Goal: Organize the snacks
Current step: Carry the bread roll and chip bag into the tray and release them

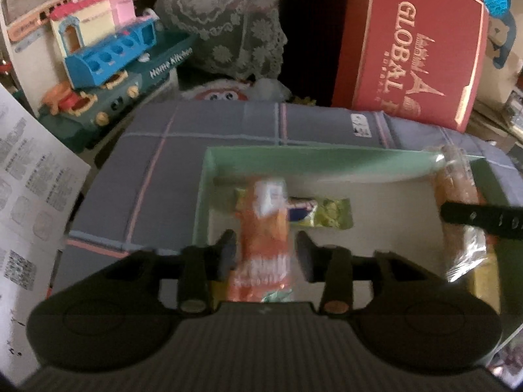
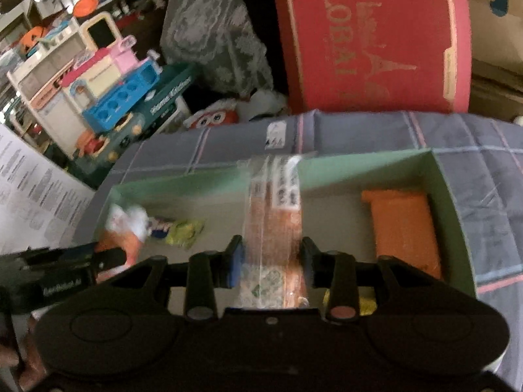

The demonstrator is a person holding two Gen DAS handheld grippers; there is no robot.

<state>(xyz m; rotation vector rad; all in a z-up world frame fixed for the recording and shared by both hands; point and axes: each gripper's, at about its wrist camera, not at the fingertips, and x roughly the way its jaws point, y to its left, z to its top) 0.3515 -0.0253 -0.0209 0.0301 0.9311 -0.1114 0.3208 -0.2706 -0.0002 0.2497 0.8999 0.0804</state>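
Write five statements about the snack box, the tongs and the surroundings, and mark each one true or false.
1. The snack box is green inside. True.
2. The big box behind the cloth is blue. False: the big box is red.
3. An orange packet lies between the fingers of the left tongs. True.
4. The right tongs have nothing between their fingers. False: a clear-wrapped packet lies there.
5. The snack box stands on bare wood. False: it stands on a plaid cloth.
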